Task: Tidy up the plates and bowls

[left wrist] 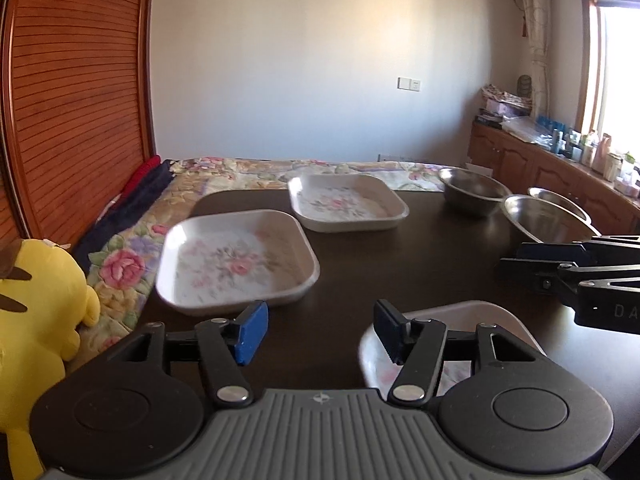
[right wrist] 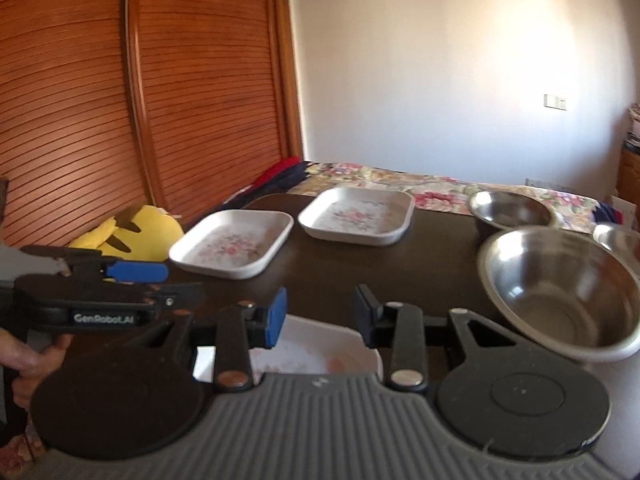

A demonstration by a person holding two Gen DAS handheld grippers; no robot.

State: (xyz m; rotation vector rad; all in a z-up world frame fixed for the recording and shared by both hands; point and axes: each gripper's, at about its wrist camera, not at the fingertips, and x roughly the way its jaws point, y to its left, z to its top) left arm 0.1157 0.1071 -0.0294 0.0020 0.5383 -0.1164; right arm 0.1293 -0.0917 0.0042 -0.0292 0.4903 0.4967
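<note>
Three square white floral plates lie on a dark table (left wrist: 420, 252): a near-left plate (left wrist: 236, 260) (right wrist: 232, 242), a far plate (left wrist: 346, 200) (right wrist: 358, 214), and a near plate (left wrist: 452, 340) (right wrist: 316, 346) under the gripper fingers. Three steel bowls stand at the right: a far bowl (left wrist: 472, 190) (right wrist: 510, 208), a near bowl (left wrist: 544, 218) (right wrist: 560, 288), and a third bowl (left wrist: 560, 200) (right wrist: 618, 240) at the edge. My left gripper (left wrist: 320, 330) is open and empty above the table. My right gripper (right wrist: 320, 316) is open and empty over the near plate.
A yellow plush toy (left wrist: 36, 320) (right wrist: 128, 232) sits left of the table on a floral bedspread (left wrist: 132, 248). A slatted wooden wardrobe (right wrist: 140, 100) stands at the left. A wooden cabinet (left wrist: 552, 160) with bottles runs under the window at the right.
</note>
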